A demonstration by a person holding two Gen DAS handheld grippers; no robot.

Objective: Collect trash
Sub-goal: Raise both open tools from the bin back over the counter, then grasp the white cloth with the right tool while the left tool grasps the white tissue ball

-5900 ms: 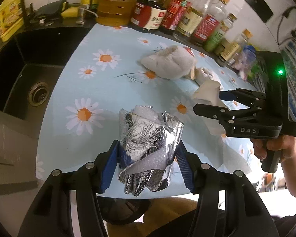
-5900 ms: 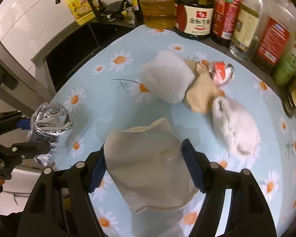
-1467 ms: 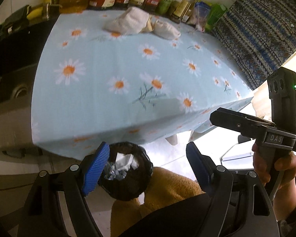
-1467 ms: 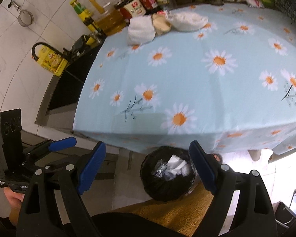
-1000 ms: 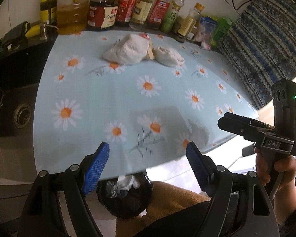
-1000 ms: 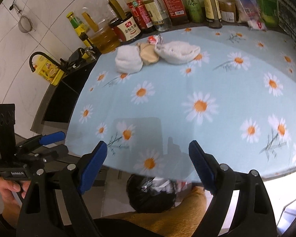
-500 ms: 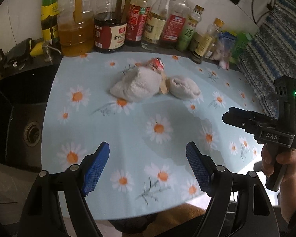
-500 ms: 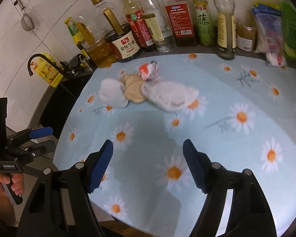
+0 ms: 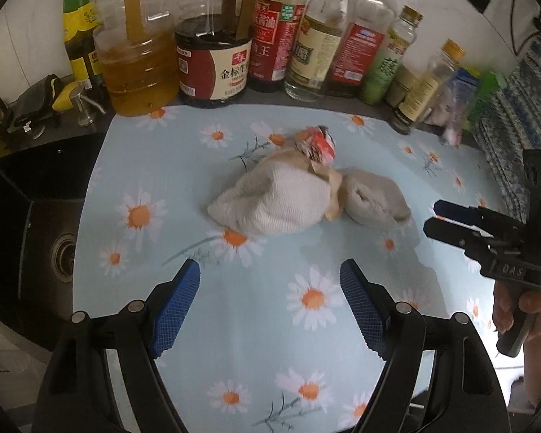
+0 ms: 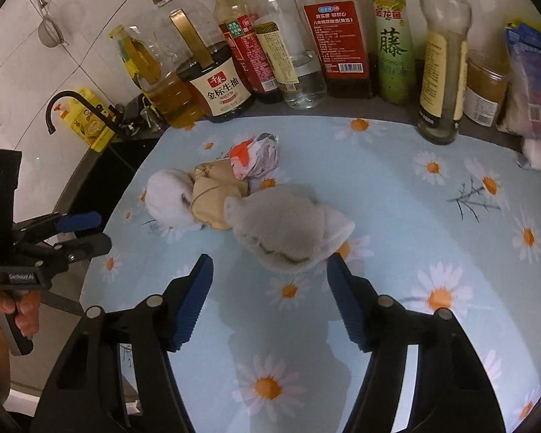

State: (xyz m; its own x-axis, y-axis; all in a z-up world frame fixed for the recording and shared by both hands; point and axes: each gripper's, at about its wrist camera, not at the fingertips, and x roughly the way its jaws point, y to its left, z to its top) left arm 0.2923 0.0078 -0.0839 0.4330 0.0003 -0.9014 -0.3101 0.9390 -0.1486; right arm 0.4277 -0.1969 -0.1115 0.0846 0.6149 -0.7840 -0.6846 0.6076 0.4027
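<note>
A small pile of trash lies mid-table. In the left wrist view it is a large white paper wad [image 9: 274, 202], a beige paper scrap [image 9: 337, 187], a smaller grey-white wad [image 9: 375, 202] and a red-and-white wrapper [image 9: 319, 144]. My left gripper [image 9: 270, 303] hangs open short of the large wad, with nothing between its blue pads. My right gripper [image 10: 270, 288] has its jaws closing on empty air, and the grey-white wad [image 10: 288, 231] lies just past its fingertips. Behind that wad are the beige scrap [image 10: 212, 195], the other white wad [image 10: 169, 198] and the wrapper [image 10: 256, 155].
A row of oil and sauce bottles [image 9: 212, 57] lines the back of the daisy tablecloth [image 9: 270, 342]. A dark sink [image 9: 36, 223] and black faucet [image 10: 59, 104] lie to the left. Each gripper shows in the other's view: right gripper [image 9: 432, 216], left gripper [image 10: 102, 231].
Both grippers, earlier shut on foil and paper and then empty over a black bin below the table's edge, have moved forward over the table toward the pile. The right jaws have narrowed.
</note>
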